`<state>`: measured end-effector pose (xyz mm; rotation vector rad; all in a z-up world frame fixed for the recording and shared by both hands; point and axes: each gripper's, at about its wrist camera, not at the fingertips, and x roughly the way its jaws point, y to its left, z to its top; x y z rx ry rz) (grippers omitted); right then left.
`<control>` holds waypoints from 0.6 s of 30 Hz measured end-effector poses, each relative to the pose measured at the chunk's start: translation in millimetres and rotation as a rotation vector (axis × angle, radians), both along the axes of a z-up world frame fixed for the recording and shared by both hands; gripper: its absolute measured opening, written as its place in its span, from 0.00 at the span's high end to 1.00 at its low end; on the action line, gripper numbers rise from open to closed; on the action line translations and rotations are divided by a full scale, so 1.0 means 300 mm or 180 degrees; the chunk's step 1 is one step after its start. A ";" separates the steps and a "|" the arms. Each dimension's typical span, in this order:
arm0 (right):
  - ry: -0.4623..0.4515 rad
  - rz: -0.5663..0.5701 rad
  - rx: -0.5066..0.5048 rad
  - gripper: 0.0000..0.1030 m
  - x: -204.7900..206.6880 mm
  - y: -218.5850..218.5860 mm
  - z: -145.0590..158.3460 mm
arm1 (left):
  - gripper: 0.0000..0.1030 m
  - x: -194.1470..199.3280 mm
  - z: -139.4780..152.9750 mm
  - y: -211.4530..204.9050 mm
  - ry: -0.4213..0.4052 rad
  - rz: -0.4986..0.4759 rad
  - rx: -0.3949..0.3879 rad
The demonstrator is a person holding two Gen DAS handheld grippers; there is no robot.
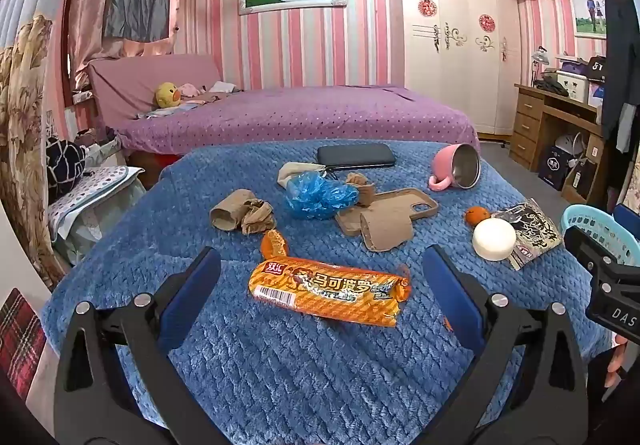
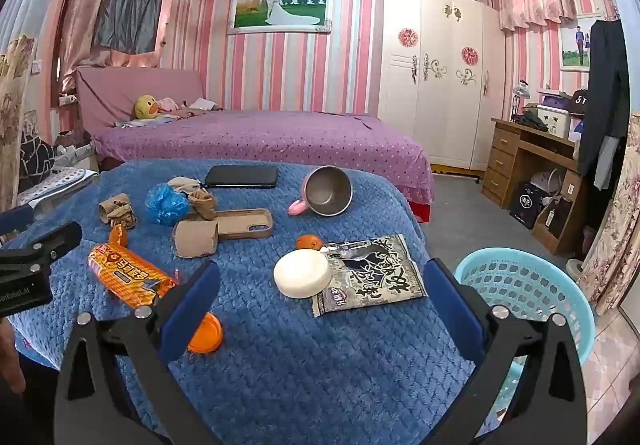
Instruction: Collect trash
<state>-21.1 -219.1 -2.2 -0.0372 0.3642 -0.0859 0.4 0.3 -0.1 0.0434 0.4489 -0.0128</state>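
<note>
While the orange snack wrapper (image 1: 326, 291) lies flat on the blue blanket (image 1: 280, 365), the left gripper (image 1: 320, 277) hangs over it, spread wide, not touching. Off to the side, the right gripper (image 2: 320, 285) is spread wide too, above a black-and-white packet (image 2: 372, 277). A light blue basket (image 2: 524, 285) stands beside the blanket.

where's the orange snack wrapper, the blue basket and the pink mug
orange snack wrapper (image 1: 326, 291), left wrist view, middle of the printed front
blue basket (image 2: 524, 285), right wrist view, inner latticed wall
pink mug (image 2: 326, 187), right wrist view, steel inside of the tipped cup
</note>
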 end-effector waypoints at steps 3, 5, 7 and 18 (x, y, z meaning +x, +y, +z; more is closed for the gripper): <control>0.0035 -0.0001 -0.0025 0.04 0.001 0.001 0.000 | 0.05 0.001 -0.001 0.000 0.0004 -0.0016 -0.0028; 0.0028 0.0001 -0.0024 0.04 0.001 0.000 -0.001 | 0.05 0.003 -0.004 -0.004 0.0014 -0.0036 -0.0018; 0.0021 0.0000 -0.0022 0.04 0.000 0.000 0.000 | 0.05 0.004 -0.005 -0.006 0.0014 -0.0033 -0.0018; -0.0006 -0.0009 -0.0028 0.04 -0.002 0.003 0.007 | 0.05 0.001 0.001 0.014 0.0014 -0.0001 -0.0025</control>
